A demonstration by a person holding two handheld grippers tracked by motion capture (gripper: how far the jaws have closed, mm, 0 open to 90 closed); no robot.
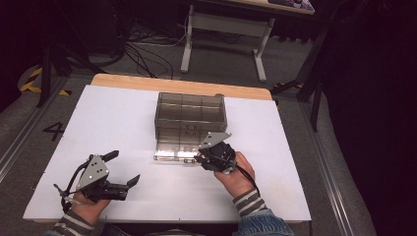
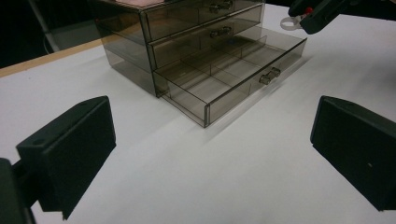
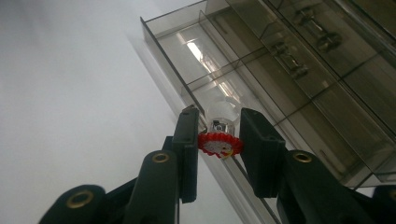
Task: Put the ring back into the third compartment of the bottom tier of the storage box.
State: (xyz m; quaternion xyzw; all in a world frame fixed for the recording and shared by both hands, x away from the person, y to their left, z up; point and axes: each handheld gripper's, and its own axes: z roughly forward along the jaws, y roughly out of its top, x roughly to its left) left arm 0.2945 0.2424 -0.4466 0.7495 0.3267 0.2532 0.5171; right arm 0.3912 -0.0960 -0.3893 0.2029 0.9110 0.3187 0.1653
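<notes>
Red-topped ring (image 3: pixel 219 143), a small toy piece with a clear band and a red scalloped face, sits clamped between the two black jaws of the right gripper (image 3: pixel 218 140), which hangs right over the front wall of the pulled-out bottom drawer (image 2: pixel 233 74). That drawer belongs to a smoky, see-through drawer chest (image 1: pixel 190 117) standing toward the far middle of the white table (image 1: pixel 123 128); its two upper drawers look pushed in, and the open one is split by dividers into bare compartments. From the high view the right gripper (image 1: pixel 204 156) is at the drawer's front edge, near its right end. The left gripper (image 1: pixel 123 169) rests well apart on the near left of the table, its jaws standing wide with nothing between them. I judge the step in hand to be stowing the ring: it is carried to the drawer but not yet let go. The next move calls for easing it a little farther in, past the front wall and its handle (image 2: pixel 270 74), so it hangs over one compartment and not over a divider, then lowering it and parting the jaws. Released too early, the ring could catch the wall and fall outside onto the table.
</notes>
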